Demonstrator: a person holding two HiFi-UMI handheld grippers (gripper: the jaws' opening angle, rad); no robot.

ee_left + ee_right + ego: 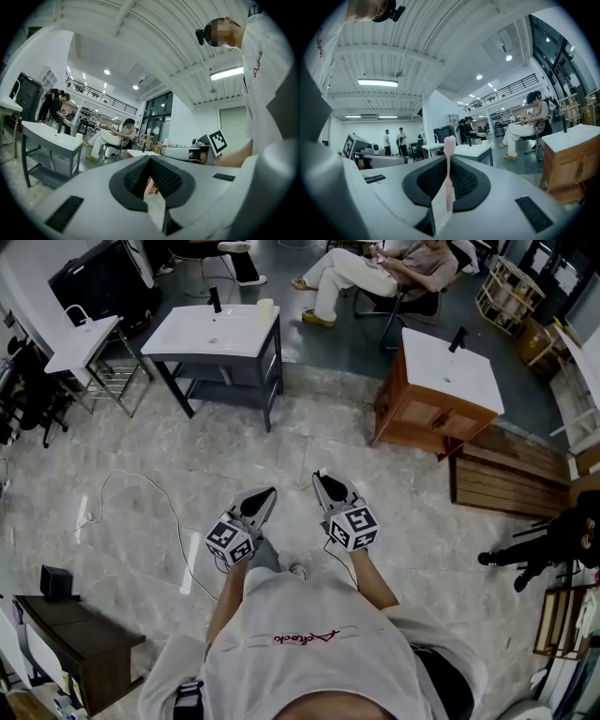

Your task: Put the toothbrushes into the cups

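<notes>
Right claw (448, 165) is clamped on a pink toothbrush (449, 146), which stands upright with its head up. Left claw (151, 180) is pinched narrow, with something pinkish in the slit; I can't tell what. Both claws are level, side by side above the floor (234, 446).

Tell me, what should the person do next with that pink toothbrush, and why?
Probably step forward toward the grey washstand. The right gripper grips the pink toothbrush upright, but the one pale cup in sight stands on that washstand, well beyond reach.
</notes>
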